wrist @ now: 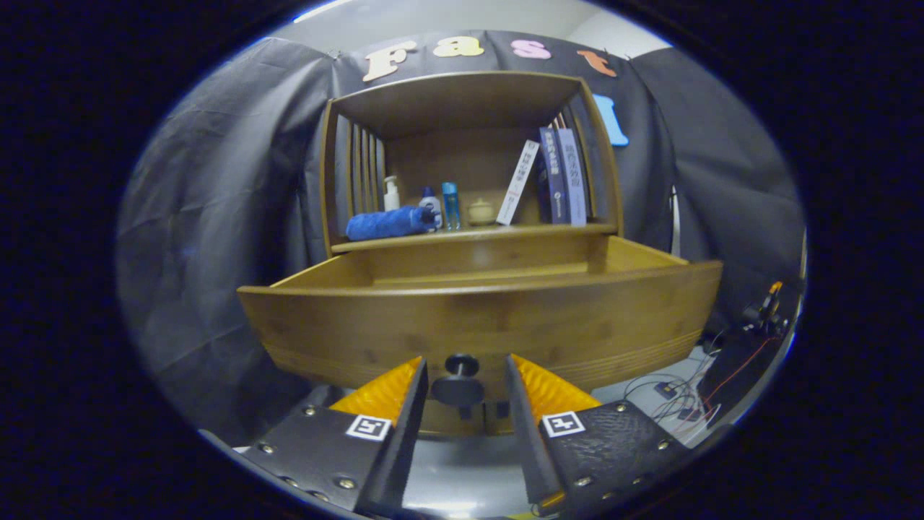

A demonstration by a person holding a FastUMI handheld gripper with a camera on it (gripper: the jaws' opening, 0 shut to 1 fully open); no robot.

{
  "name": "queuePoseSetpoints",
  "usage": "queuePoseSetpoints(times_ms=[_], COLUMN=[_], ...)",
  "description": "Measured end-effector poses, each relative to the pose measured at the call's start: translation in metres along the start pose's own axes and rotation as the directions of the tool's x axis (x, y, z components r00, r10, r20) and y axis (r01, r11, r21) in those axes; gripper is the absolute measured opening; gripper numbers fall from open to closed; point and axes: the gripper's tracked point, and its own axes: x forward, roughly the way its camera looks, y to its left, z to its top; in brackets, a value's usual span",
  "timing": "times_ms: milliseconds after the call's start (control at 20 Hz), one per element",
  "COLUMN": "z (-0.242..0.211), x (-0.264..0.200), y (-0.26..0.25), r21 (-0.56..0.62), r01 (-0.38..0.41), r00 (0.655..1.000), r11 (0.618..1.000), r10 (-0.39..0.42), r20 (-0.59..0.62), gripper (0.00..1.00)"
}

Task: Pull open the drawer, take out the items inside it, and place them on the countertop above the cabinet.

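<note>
The drawer (480, 318) stands pulled well out of the cabinet (469, 144). The gripper (465, 383) has its fingers apart, flanking the knob (460, 375) without pressing it. The drawer's contents are hidden behind its front, so I judge that emptying it onto the surface (476, 235) remains.

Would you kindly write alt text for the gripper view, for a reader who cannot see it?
A hand-held gripper is open, its fingers either side of the round dark knob on a pulled-out wooden drawer. On the wooden countertop above lie a rolled blue towel, small bottles and leaning books.
</note>
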Motion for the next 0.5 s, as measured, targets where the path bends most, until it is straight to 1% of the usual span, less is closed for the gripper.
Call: queuePoseSetpoints(times_ms=[50,150,200,250,300,350,500], z=[0.012,0.037,0.044,0.056,0.065,0.075,0.098], x=[-0.002,0.000,0.004,0.007,0.018,0.022,0.049], y=[-0.001,-0.009,-0.009,-0.005,-0.004,-0.005,-0.017], r21=[-0.012,-0.039,-0.044,-0.040,-0.030,-0.014,0.023], r01=[0.004,0.040,0.037,0.023,0.011,0.011,0.046], r00=[1.000,0.999,0.999,1.000,1.000,1.000,0.998], r11=[1.000,0.998,0.998,0.999,0.999,1.000,0.999], r10=[-0.004,-0.040,-0.036,-0.022,-0.011,-0.011,-0.045], r20=[0.012,0.021,0.018,0.014,0.009,-0.001,-0.038], gripper=[0.66,0.80,0.85,0.87,1.00,1.00,0.99])
